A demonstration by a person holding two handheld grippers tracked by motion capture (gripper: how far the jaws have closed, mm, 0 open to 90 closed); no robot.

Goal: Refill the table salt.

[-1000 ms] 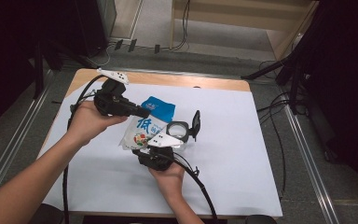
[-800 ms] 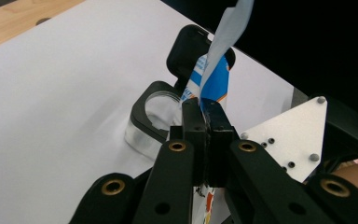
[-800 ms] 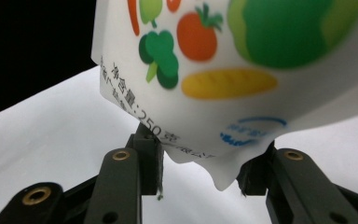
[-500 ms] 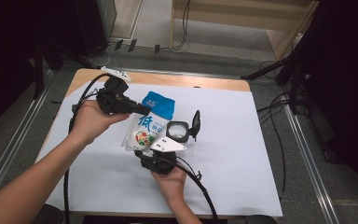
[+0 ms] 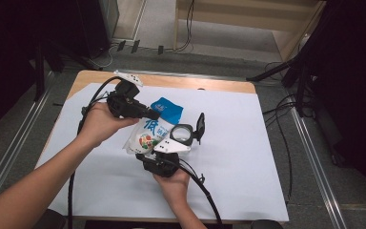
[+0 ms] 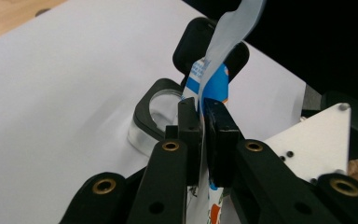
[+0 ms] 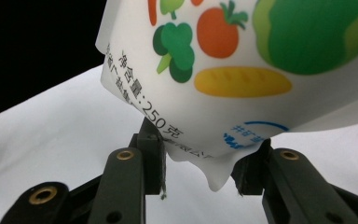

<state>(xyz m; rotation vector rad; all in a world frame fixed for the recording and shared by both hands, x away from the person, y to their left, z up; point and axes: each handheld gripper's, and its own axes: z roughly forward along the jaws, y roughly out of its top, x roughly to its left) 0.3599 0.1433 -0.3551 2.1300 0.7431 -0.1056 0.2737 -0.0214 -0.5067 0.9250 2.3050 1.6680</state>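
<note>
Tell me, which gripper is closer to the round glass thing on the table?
Right. The right gripper sits just beside the round glass thing, holding the bag; the left gripper is farther back, pinching the bag's top.

The high view is evenly lit from above: the white sheet on the table (image 5: 248,143) is bright, the surroundings fall into near black, and shadows are soft. In the 2 gripper views the nearest parts blur, and the pouch (image 7: 242,70) shows crisp print with mild glare.
</note>
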